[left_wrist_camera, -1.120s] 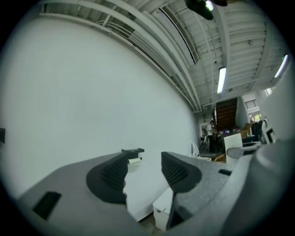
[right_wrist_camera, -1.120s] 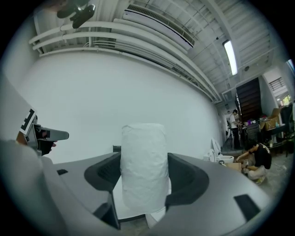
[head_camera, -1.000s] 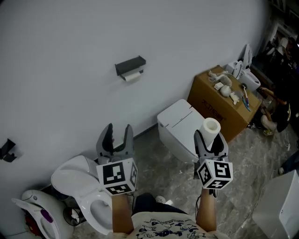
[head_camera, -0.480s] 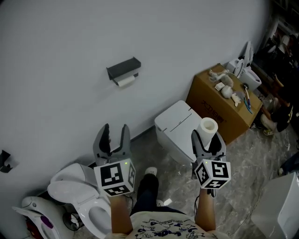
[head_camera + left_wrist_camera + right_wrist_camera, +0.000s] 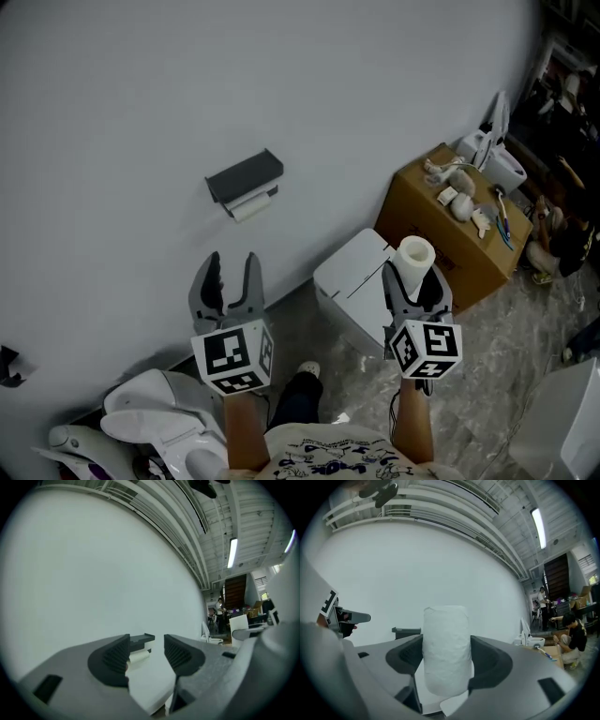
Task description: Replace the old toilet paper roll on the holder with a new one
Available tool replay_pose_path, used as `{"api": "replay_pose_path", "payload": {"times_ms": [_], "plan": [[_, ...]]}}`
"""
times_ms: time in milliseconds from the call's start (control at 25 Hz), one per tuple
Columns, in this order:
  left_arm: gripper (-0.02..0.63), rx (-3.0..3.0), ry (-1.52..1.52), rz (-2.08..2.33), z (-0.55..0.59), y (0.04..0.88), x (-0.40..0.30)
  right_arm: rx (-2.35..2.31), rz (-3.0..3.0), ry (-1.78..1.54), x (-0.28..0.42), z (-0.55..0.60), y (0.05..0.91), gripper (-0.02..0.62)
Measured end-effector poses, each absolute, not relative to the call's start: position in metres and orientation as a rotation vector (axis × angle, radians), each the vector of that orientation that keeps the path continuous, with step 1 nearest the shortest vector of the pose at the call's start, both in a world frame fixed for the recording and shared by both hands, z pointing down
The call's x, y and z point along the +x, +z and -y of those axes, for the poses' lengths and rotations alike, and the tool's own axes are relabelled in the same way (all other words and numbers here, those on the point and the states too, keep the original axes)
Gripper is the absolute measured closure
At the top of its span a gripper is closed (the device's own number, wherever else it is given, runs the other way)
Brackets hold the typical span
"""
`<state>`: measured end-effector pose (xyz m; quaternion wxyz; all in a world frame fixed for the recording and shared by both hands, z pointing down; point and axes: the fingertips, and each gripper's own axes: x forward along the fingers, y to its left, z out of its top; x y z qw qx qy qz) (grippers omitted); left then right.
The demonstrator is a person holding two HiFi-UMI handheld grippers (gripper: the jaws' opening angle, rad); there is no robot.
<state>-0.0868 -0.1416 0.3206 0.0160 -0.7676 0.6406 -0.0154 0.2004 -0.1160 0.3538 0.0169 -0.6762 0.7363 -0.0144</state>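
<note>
A dark holder (image 5: 245,176) is fixed to the white wall, with a thin old roll (image 5: 251,206) hanging under it. Through the left gripper view the holder (image 5: 142,640) and old roll (image 5: 139,656) show between the jaws, well ahead. My left gripper (image 5: 228,277) is open and empty, below the holder. My right gripper (image 5: 413,277) is shut on a full white toilet paper roll (image 5: 415,256), held upright; in the right gripper view that new roll (image 5: 446,648) fills the gap between the jaws, with the holder (image 5: 407,633) behind it to the left.
A white toilet tank (image 5: 357,281) stands by the wall under my right gripper. A brown cardboard box (image 5: 455,227) with small items on top sits to the right. A toilet bowl (image 5: 159,422) lies at lower left. People stand far off at the right (image 5: 569,632).
The view has moved closer to the wall; the holder now sits lower in the frame and nearer my left gripper. Both grippers keep their states.
</note>
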Motion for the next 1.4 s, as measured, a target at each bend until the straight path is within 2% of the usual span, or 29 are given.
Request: {"api": "replay_pose_path", "payload": {"times_ms": [600,1400], "plan": [[0.396,-2.371,-0.074,-1.983,0.276,0.308,-0.110,-2.062,-2.327,-0.055,0.164,0.261,0.347,0.287],[0.396,-2.301,-0.148,-2.092,0.307,0.318,-0.112,-1.985,-2.437,-0.079,0.167,0.320,0.352,0.287]]}}
